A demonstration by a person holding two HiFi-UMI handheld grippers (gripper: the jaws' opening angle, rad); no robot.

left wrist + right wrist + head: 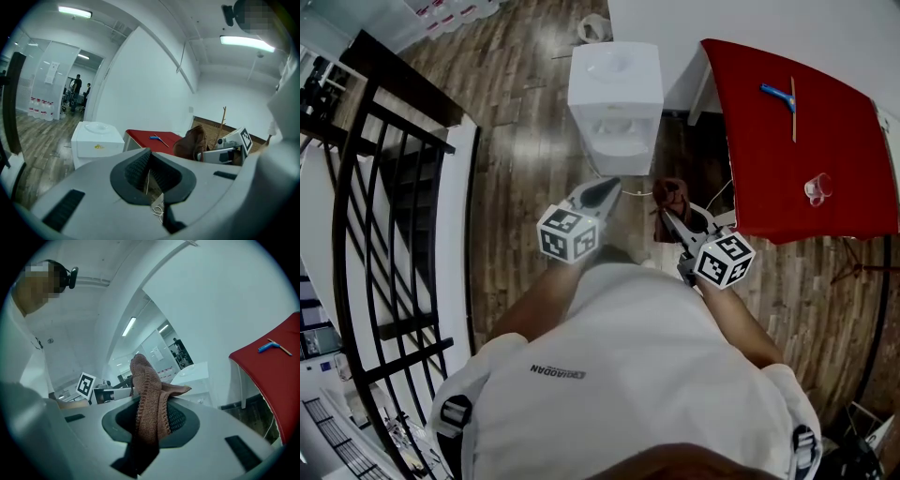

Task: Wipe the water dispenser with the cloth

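Two grippers were in use. What was the state of each, left to right? (Checker)

Left gripper (pixel 614 184): jaws closed together, nothing between them, pointed toward 12 o'clock. Right gripper (pixel 667 216): jaws clamped on the brown knitted cloth (pixel 671 193), which stood up out of them in a loose fold. (Operator)

Where did the work item stand? (Checker)

In the head view, the black railing (pixel 384 234) ran along 9 o'clock. The white water dispenser (pixel 615 89) stood on the wood floor at 12 o'clock, near both grippers but apart from them. The red table (pixel 797 159) sat at 2 o'clock, just beside the dispenser, carrying a blue-handled tool (pixel 780 97) and a clear cup (pixel 816 189). (Operator)

Which step was in hand? (Checker)

Judged: approach. The cloth was gripped but touched no surface of the dispenser, so wiping had not begun. (Operator)

What did the next move call for? (Checker)

Probably this: advance the right gripper toward 12 o'clock, lay the free fold of cloth flat on the dispenser top, then stroke across it. Clamp pressure should hold, since the fold looked loose. The left gripper had no evident duty and should keep clear of the stroke path. (Operator)
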